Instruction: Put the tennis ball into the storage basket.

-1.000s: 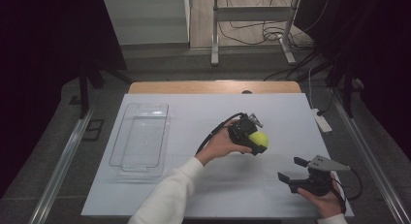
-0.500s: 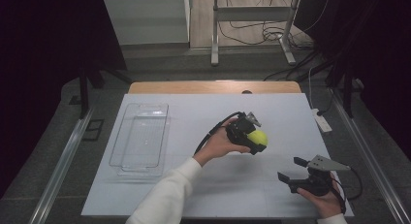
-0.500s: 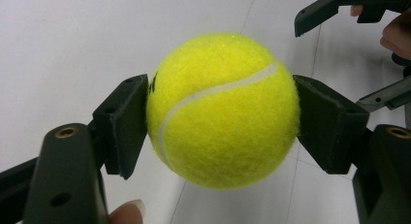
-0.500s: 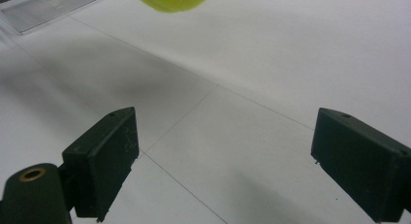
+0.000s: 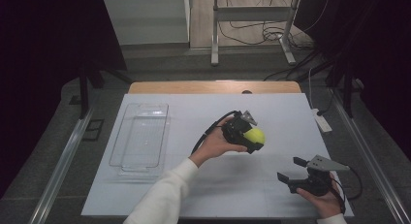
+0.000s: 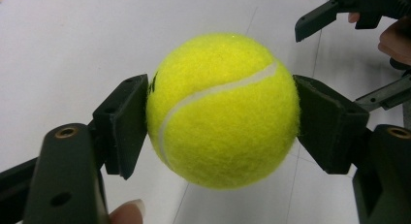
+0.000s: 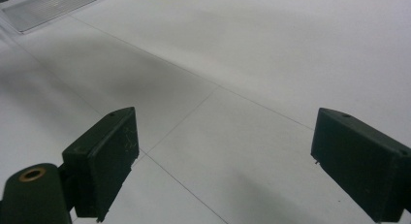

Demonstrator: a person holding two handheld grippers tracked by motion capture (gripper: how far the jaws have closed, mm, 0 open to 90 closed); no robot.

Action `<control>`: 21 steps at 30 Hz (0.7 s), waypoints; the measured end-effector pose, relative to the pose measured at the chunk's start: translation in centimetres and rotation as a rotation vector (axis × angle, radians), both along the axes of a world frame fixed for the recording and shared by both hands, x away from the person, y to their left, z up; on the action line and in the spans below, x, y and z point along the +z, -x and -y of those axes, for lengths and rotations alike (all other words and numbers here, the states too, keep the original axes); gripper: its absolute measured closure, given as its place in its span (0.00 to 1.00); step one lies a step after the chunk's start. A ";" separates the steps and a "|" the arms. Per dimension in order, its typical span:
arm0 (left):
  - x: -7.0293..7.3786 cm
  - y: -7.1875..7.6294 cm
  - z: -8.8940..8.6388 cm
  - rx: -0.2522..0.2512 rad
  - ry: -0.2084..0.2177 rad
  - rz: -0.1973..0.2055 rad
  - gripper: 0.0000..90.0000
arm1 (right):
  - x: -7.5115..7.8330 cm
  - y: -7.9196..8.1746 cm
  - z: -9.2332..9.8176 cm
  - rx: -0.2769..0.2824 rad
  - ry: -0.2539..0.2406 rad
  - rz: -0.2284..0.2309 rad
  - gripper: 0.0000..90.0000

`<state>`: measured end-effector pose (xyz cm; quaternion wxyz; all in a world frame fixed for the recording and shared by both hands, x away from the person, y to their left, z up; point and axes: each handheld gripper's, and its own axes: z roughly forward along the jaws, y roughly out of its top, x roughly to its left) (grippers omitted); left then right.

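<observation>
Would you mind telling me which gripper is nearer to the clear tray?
Left. The left gripper, shut on the tennis ball, is mid-table, right of the clear tray; the right gripper sits farther right, near the front edge.

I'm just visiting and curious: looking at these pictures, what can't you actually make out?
- Ball: its back, in the left gripper view, turned away; the logo is half covered by a jaw pad.
- Ball in the right gripper view: cut off by the top edge, a yellow sliver.
- Tray: too clear and small in the high view to tell if it holds anything.
- Right gripper: its grip is hidden by the hand, high view.
</observation>
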<state>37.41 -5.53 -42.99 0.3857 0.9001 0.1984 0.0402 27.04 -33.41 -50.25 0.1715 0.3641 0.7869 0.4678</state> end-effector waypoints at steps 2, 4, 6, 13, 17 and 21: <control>0.2 0.1 -0.3 0.011 0.011 0.005 0.29 | 0.0 0.0 -0.1 0.001 0.001 0.000 0.11; 0.4 0.3 -0.6 0.018 0.021 0.008 0.29 | 0.0 0.0 -0.1 0.003 -0.002 0.000 0.11; 0.5 0.3 -0.8 0.024 0.025 0.014 0.29 | 0.0 0.1 -0.2 0.005 -0.005 0.000 0.11; 1.2 0.8 -1.6 0.044 0.040 0.039 0.29 | 0.0 -0.1 -0.6 0.015 -0.008 -0.004 0.11; 1.6 1.0 -2.0 0.057 0.052 0.049 0.29 | 0.0 0.0 -0.7 0.017 -0.008 -0.005 0.11; 2.0 1.2 -2.5 0.073 0.057 0.057 0.29 | 0.1 0.1 -0.7 0.015 -0.013 -0.004 0.11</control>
